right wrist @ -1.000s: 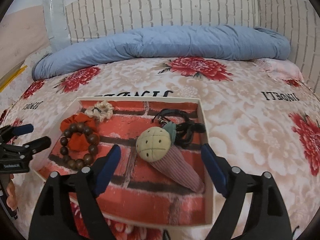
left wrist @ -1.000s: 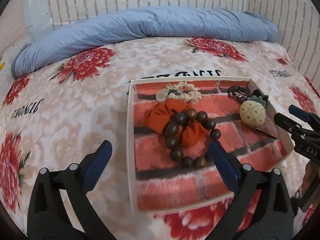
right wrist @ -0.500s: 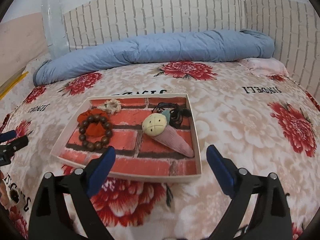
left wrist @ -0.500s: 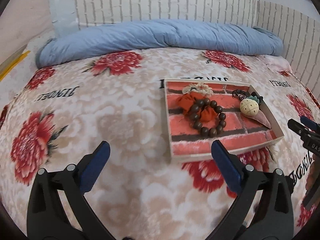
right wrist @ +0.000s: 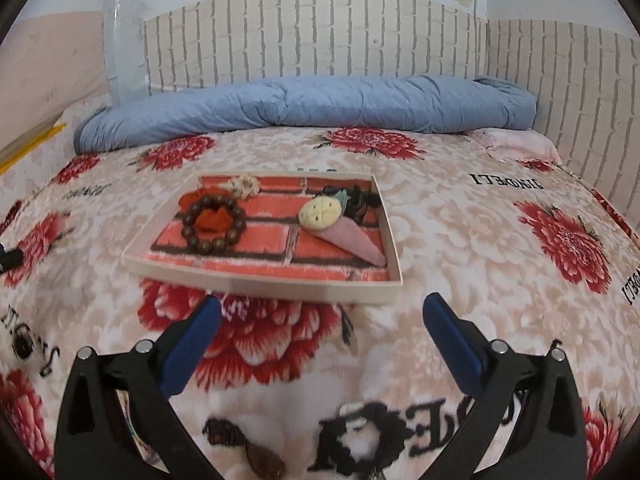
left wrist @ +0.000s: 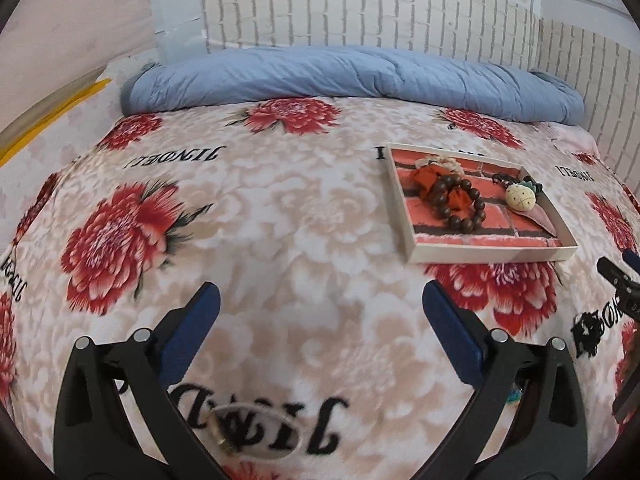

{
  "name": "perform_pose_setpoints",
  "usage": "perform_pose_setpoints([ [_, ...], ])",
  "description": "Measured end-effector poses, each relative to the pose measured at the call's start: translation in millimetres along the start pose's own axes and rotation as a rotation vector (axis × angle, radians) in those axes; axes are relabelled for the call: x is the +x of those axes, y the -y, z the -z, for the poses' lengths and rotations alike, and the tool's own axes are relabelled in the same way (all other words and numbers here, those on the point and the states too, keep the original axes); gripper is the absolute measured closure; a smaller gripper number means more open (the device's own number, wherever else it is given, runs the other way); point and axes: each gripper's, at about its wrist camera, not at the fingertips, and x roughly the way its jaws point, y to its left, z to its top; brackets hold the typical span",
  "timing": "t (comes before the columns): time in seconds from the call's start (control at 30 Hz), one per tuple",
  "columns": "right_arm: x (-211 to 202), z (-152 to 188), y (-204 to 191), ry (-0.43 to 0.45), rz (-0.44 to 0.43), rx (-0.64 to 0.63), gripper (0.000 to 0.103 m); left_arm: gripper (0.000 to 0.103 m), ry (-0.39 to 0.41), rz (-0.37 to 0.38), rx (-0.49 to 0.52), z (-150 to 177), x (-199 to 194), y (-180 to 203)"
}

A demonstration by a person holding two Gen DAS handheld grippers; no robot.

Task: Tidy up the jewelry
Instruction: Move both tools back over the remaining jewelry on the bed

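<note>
A shallow cream tray (left wrist: 492,255) lined with a red brick print lies on the flowered bed. It holds a brown bead bracelet (left wrist: 456,222) over an orange scrunchie (left wrist: 424,176), a cream scrunchie (left wrist: 444,163), a pineapple hair clip (left wrist: 520,197) and a black hair tie (left wrist: 504,178). My left gripper (left wrist: 320,296) is open and empty, well short and left of the tray. In the right wrist view the tray (right wrist: 260,280) lies just beyond my right gripper (right wrist: 322,304). Its jaws are opening with nothing between them. The bracelet (right wrist: 208,245) and pineapple clip (right wrist: 320,214) rest inside.
A rolled blue quilt (left wrist: 360,76) lies across the head of the bed against a brick-pattern wall (right wrist: 320,36). Small blurred items lie on the blanket by my grippers: a clear oval ring (left wrist: 256,432) and a brown piece (right wrist: 260,456). The right gripper's tip (left wrist: 620,280) shows at the left view's edge.
Both grippers have drawn back from the tray, which now looks smaller and farther. In the left wrist view it has slid to the right. The right jaws stand a little wider.
</note>
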Motion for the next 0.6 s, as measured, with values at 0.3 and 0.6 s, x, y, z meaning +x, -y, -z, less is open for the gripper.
perform_pose_setpoints([
  [0.3,-9.2,32.5,-8.6,-0.030,-0.006,0.012,0.004,0.005,-0.019,-0.008,-0.021,35.5,-8.1,-30.7],
  [0.6,-11.8,59.5,-28.9,-0.063,-0.014,-0.027,0.004,0.005,-0.066,0.000,-0.077,69.8,1.2,-55.9],
])
